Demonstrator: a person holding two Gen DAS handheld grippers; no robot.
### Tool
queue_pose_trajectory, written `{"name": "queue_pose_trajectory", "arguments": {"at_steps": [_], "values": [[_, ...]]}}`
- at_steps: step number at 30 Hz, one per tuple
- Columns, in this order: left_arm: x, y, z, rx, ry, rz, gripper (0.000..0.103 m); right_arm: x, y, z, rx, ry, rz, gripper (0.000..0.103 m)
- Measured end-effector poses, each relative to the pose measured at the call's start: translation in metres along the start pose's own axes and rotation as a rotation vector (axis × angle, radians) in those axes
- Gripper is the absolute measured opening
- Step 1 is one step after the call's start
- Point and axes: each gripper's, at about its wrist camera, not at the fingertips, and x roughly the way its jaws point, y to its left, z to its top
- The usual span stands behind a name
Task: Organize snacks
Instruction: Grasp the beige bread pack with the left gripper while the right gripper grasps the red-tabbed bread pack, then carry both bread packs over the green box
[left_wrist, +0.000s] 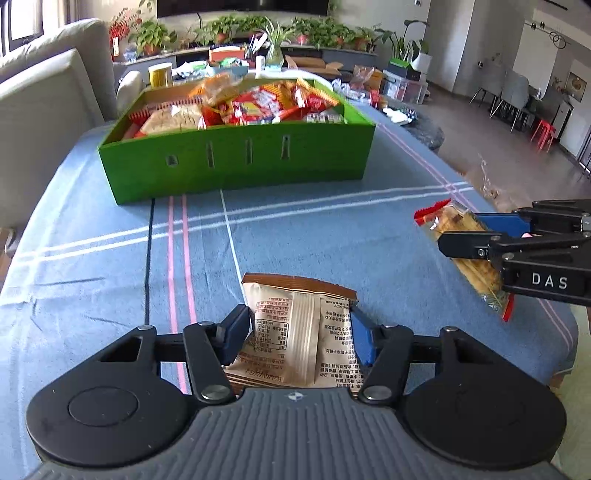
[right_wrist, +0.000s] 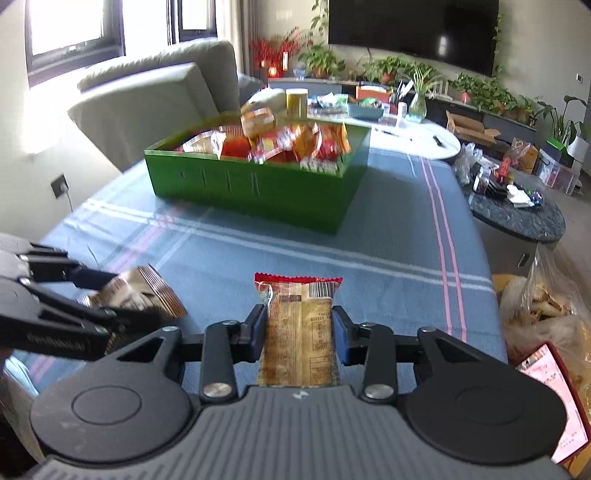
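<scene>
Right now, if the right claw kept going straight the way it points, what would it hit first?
Probably the blue tablecloth, short of the green box: the right claw, gripping a red-edged snack packet, angles downward. Depth is unclear.

Left wrist view sits on the left gripper (left_wrist: 299, 332), looking forward and down across the blue tablecloth (left_wrist: 332, 229) – green box (left_wrist: 236, 162) at 12 o'clock, mid-distance, right gripper (left_wrist: 476, 236) intruding at 3 o'clock. Right wrist view rides the right gripper (right_wrist: 299, 332), same downward tilt, box (right_wrist: 258, 188) at 11 o'clock, left gripper (right_wrist: 110, 295) at 9 o'clock. Shared – tablecloth, box, sofa (right_wrist: 155, 96), plant shelf (left_wrist: 295, 33).
</scene>
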Motion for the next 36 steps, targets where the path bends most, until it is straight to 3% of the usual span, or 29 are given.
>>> {"name": "queue_pose_trajectory", "arguments": {"at_steps": [18,28,36], "values": [[-0.029,0.043,0.046,-0.055,-0.17,0.059,0.055,-0.002,0.024,0.075,0.063,-0.197,0.08,0.077],[-0.022,0.076,0.098,-0.098,-0.254,0.086,0.055,0.039,0.019,0.117,0.142,-0.194,0.083,0.078],[0.003,0.097,0.131,-0.118,-0.266,0.093,0.055,0.068,0.02,0.138,0.162,-0.188,0.074,0.078]]}}
